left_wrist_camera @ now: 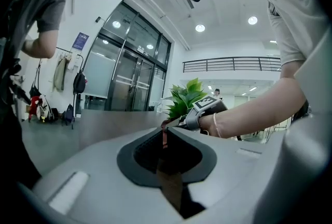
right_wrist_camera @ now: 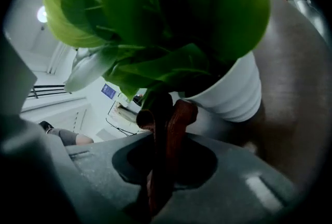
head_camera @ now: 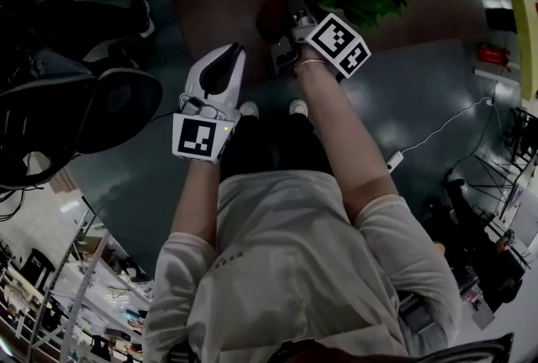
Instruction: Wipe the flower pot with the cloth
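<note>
The right tool [right_wrist_camera: 158, 137], clamped on a bunched reddish-brown cloth [right_wrist_camera: 181, 114], is just beside the white ribbed flower pot [right_wrist_camera: 236, 93] on the brown bench [right_wrist_camera: 303, 88], while the left tool [left_wrist_camera: 165, 135] hangs back closed and apparently empty, so a firm wipe could shove or tip the unsteadied pot.

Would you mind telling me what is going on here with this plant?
A person holds a gripper in each hand. The right gripper is shut on a reddish-brown cloth, held close beside the white ribbed flower pot of green leaves on the brown table; contact is unclear. The left gripper is shut, empty, and hangs back from the pot.
</note>
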### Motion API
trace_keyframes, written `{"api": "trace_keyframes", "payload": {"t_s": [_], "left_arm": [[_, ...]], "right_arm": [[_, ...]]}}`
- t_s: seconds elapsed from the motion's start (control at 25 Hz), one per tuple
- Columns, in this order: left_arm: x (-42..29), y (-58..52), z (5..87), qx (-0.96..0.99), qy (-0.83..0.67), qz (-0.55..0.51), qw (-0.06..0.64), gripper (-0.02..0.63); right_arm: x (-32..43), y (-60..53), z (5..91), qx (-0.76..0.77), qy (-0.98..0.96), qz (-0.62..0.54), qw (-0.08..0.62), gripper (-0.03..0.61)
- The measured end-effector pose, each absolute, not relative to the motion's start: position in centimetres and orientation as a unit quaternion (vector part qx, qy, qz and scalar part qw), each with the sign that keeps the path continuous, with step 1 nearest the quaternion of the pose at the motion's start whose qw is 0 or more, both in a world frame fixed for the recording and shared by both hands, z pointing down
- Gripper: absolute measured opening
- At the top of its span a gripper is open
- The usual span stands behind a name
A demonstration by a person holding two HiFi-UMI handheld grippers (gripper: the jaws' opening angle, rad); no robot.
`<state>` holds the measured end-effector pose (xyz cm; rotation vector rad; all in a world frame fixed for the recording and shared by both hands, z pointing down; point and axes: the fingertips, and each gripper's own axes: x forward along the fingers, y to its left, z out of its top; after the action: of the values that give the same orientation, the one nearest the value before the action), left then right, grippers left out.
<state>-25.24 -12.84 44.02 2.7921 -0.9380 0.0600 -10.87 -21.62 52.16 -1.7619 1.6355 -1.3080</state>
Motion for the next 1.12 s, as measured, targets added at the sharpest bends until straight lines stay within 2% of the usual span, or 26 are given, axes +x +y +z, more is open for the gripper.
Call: {"api": "trace_keyframes", "payload": {"t_s": [0.2, 0.4, 0.48, 0.64, 0.76, 0.92, 1.12], "left_arm": [[-26.2, -13.1, 44.6, 0.941, -0.321, 0.032, 0.097, 0.034], [-27.4, -13.2, 45.3, 0.933, -0.340, 0.043, 0.111, 0.054], [-27.2, -13.3, 45.2, 0.932, -0.341, 0.043, 0.115, 0.066], [-26.2, -13.1, 45.1, 0.934, -0.337, 0.034, 0.116, 0.074], [-24.5, -12.6, 44.5, 0.936, -0.330, 0.035, 0.114, 0.074], [-20.9, -11.6, 44.4, 0.935, -0.329, 0.041, 0.130, 0.077], [-14.8, -9.9, 45.1, 0.923, -0.352, 0.051, 0.148, 0.146]], "right_arm": [[-9.8, -22.4, 53.1, -0.680, 0.556, -0.430, 0.208, 0.049], [-10.3, -21.0, 55.9, -0.662, 0.511, -0.501, 0.222, 0.048], [-11.2, -20.2, 55.9, -0.646, 0.523, -0.515, 0.208, 0.048], [-11.8, -16.1, 55.0, -0.631, 0.578, -0.499, 0.140, 0.049], [-9.5, -11.2, 54.2, -0.636, 0.601, -0.477, 0.089, 0.048], [-2.2, -6.6, 52.6, -0.661, 0.635, -0.400, -0.006, 0.048], [6.7, -5.6, 49.8, -0.662, 0.685, -0.295, -0.079, 0.049]]}}
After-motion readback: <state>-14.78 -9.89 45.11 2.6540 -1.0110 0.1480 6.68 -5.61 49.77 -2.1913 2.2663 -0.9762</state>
